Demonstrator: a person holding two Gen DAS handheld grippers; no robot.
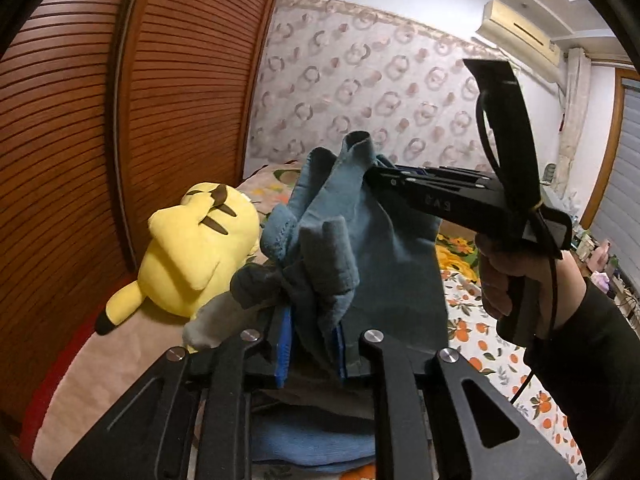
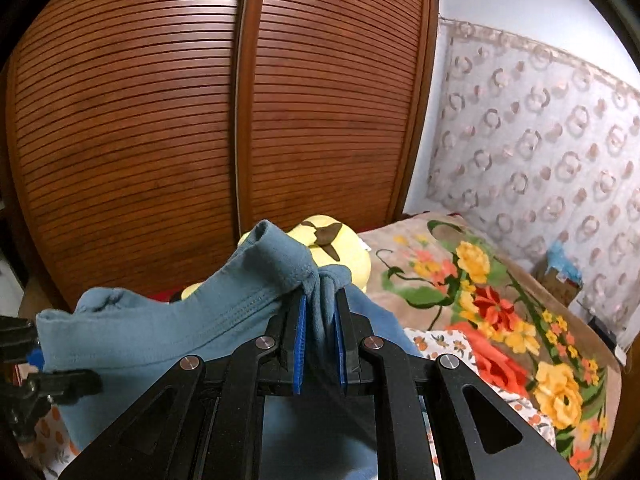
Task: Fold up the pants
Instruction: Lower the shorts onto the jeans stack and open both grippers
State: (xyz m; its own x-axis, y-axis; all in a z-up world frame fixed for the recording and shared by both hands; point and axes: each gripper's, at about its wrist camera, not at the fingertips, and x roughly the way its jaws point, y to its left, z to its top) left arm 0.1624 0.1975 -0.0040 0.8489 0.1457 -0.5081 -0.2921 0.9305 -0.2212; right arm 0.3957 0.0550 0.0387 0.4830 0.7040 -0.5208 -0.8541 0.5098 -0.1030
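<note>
Left claw (image 1: 310, 354): I have it clamped on the pants (image 1: 380, 248).
Right claw (image 2: 320, 344): clamped on the pants too, near the yellow plush toy (image 1: 192, 252).

The blue-grey fleece pants (image 1: 372, 248) hung bunched, and their lower part dropped out of sight behind the left gripper (image 1: 312, 344), so their full shape could not be read. In the right wrist view they hid most of the yellow plush toy (image 2: 340, 248). The right gripper (image 1: 374, 178) had its tips buried in the cloth. Small clutter on the far shelf (image 1: 600, 256) was too small and blurred to identify. The person's dark sleeve (image 1: 592, 344) ran off the picture's edge.
</note>
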